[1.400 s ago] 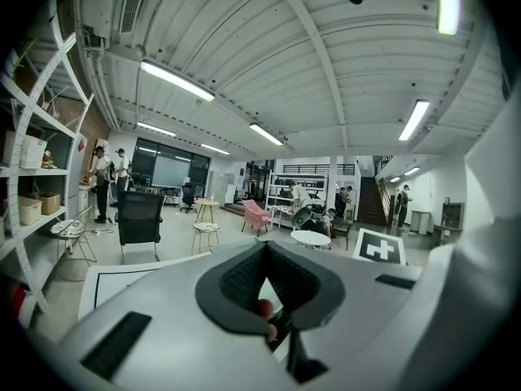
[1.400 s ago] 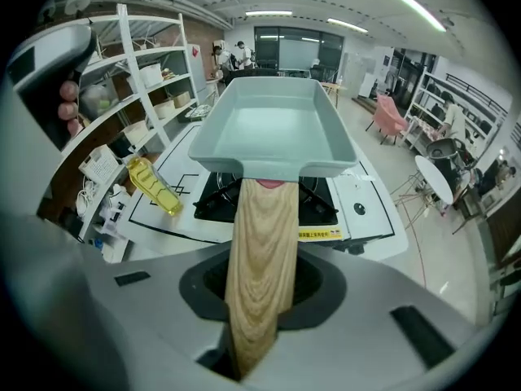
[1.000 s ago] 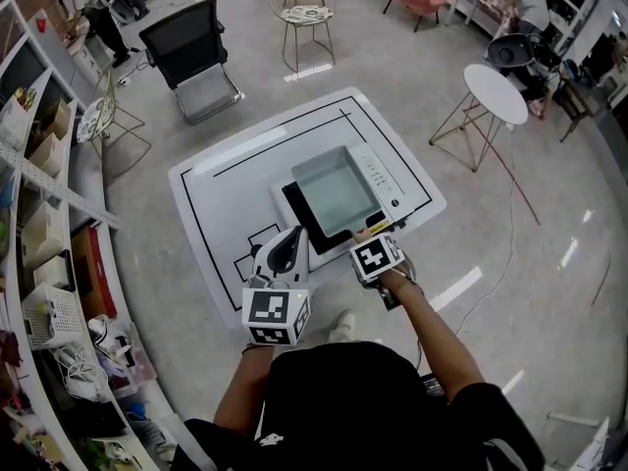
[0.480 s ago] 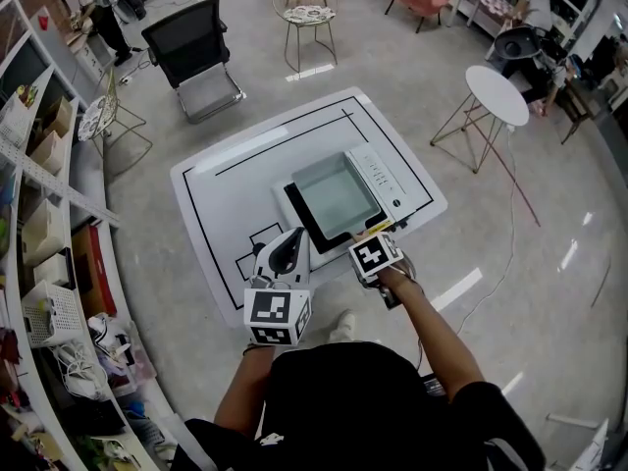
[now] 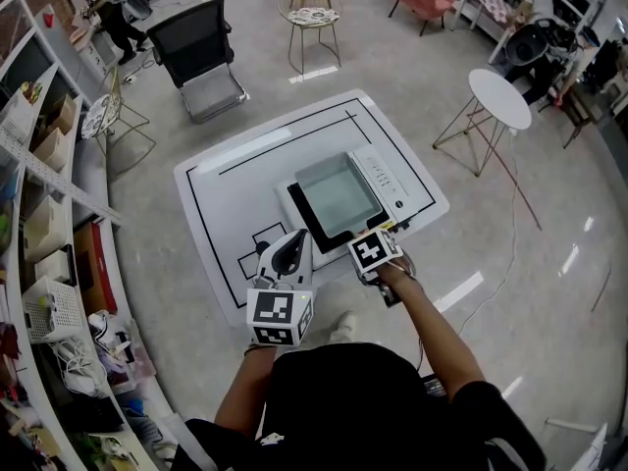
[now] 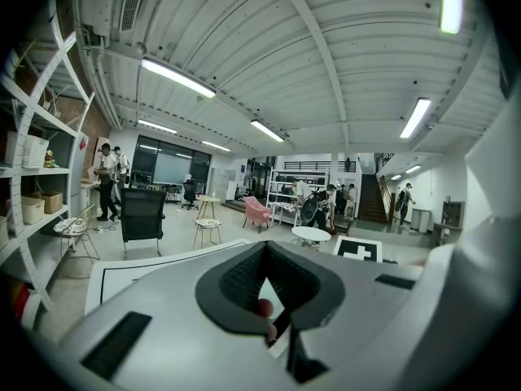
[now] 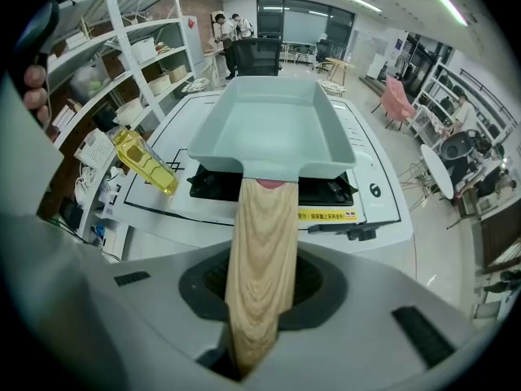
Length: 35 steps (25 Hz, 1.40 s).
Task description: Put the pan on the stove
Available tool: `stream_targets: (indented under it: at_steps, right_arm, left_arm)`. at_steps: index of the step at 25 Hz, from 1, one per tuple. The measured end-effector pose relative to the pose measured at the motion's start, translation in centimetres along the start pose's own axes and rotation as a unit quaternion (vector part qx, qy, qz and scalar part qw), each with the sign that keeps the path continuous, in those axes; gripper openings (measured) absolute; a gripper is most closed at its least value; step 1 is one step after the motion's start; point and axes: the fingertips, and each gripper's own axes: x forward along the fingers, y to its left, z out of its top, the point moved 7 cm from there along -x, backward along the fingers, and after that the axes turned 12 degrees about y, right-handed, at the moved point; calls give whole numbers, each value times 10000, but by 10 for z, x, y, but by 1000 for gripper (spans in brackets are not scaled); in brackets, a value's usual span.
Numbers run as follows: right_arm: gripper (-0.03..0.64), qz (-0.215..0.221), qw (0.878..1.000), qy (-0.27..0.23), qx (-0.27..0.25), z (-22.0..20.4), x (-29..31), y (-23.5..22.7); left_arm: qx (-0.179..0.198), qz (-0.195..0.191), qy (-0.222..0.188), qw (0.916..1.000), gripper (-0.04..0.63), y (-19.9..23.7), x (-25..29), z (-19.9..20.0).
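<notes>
At the right edge of the tabletop [image 5: 221, 189], toward its near corner, the pan [image 5: 339, 194] is held over the black top of the stove [image 5: 306, 226]. Its wooden handle [image 7: 260, 243] is clamped between the jaws of the right gripper [image 5: 373, 251]. Compared with a second ago, the pan is seen in almost the same place over the stove, perhaps a little lower. This is judged to mean that the carrying is done and only the setting down and the release are left. Whether the pan already rests on the stove cannot be told.

The left gripper [image 5: 287, 253] is kept at the near edge, beside the stove. Its jaws are together at the tips and nothing is held in them.

The tabletop is white, with black lines drawn on it. A yellow bottle [image 7: 145, 161] is seen lying left of the stove. Around the tabletop a pale glossy floor is seen, with a black chair [image 5: 196, 52], a round white table [image 5: 498, 98], shelves [image 5: 39, 214] along the left wall and some persons far behind.
</notes>
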Motion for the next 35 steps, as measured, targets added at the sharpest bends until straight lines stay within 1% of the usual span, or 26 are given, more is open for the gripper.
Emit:
stream_targets:
  at_steps: [7, 11, 15, 18, 22, 25, 27, 29, 32, 35]
  right_arm:
    - [67, 5, 10000, 12, -68, 1, -1, 2]
    - [95, -79, 9999, -119, -39, 0, -6, 1]
    - [121, 8, 9995, -318, -48, -1, -15, 1]
    - [133, -62, 9996, -278, 44, -8, -23, -1]
    - [144, -298, 9989, -324, 165, -16, -40, -2]
    - [149, -329, 9970, -640, 293, -19, -57, -2]
    - [149, -203, 9939, -1007, 391, -18, -69, 3]
    - [144, -35, 9907, -1238, 567, -23, -79, 11]
    - [100, -106, 9815, -1762, 735, -32, -101, 19]
    - [45, -286, 9679, -2330, 896, -40, -125, 31]
  left_arm:
    - [-18, 24, 14, 10000, 2, 3, -3, -2]
    - [-21, 15, 18, 10000, 2, 4, -4, -3]
    - [5, -16, 3, 10000, 2, 2, -6, -3]
    - [23, -47, -7, 10000, 3, 1, -9, -1]
    - [59, -112, -31, 9999, 2, 0, -16, 0]
    - [100, -172, -51, 9998, 2, 0, -23, 0]
    - [143, -222, -57, 9996, 2, 0, -29, -2]
    - [183, -284, -78, 9994, 3, -2, -36, -3]
    - [264, -407, -118, 9988, 2, -7, -49, -4]
    - [358, -530, -142, 9978, 2, -11, -63, -6]
